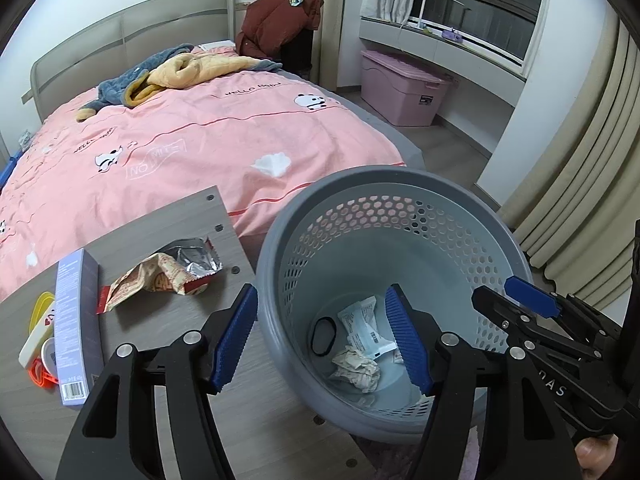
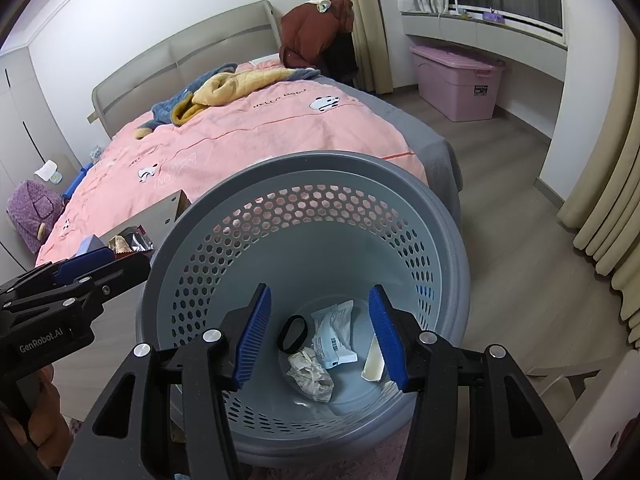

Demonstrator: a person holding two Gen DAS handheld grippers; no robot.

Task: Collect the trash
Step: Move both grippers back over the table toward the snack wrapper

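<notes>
A grey perforated trash basket (image 1: 280, 232) (image 2: 168, 240) stands beside a small wooden table (image 1: 192, 320). Inside lie a white wrapper (image 1: 362, 326) (image 2: 334, 334), a crumpled paper (image 1: 356, 370) (image 2: 310, 376) and a black ring (image 1: 323, 336) (image 2: 293, 334). My left gripper (image 1: 324, 340) is open, straddling the basket's left rim. My right gripper (image 2: 322, 334) is open and empty above the basket's mouth; it also shows in the left wrist view (image 1: 516, 300). On the table lie a torn snack wrapper (image 1: 160, 276) and a lavender box (image 1: 74, 324).
A bed with a pink quilt (image 1: 180, 140) (image 2: 260, 128) sits behind the table and basket. A pink storage bin (image 1: 400, 88) (image 2: 460, 80) stands under the window ledge. Curtains (image 1: 580, 180) hang at the right. Small yellow and orange items (image 1: 40, 340) lie at the table's left edge.
</notes>
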